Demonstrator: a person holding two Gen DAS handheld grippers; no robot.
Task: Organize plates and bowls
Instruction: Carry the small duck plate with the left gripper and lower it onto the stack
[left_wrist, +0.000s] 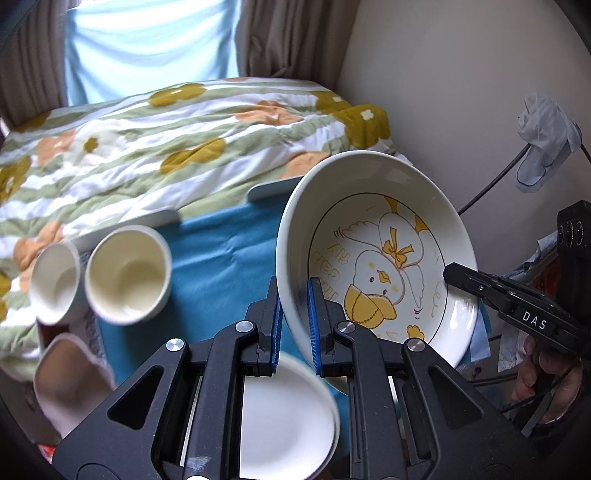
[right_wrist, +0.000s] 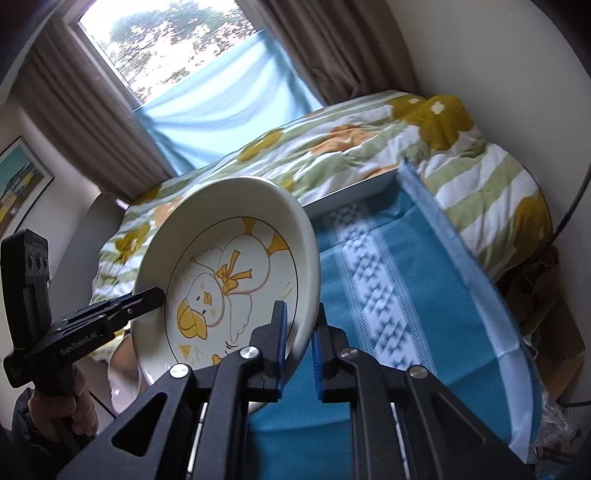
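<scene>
A white bowl with a yellow duck drawing (left_wrist: 376, 254) hangs tilted in the air above the blue cloth, held by both grippers. My left gripper (left_wrist: 295, 314) is shut on its left rim, one blue pad inside and one outside. My right gripper (right_wrist: 300, 332) is shut on the opposite rim of the same bowl (right_wrist: 229, 273). The right gripper also shows in the left wrist view (left_wrist: 458, 275), and the left gripper shows in the right wrist view (right_wrist: 151, 295). A plain white plate (left_wrist: 284, 417) lies under the left gripper. Two cream cups (left_wrist: 127, 273) lie at the left.
A blue cloth with a white patterned stripe (right_wrist: 391, 295) covers the table. A white tray (right_wrist: 351, 192) stands at its far edge against a flowered quilt (left_wrist: 166, 140). A pinkish dish (left_wrist: 70, 380) sits at the lower left. Cables and clutter lie at the right by the wall.
</scene>
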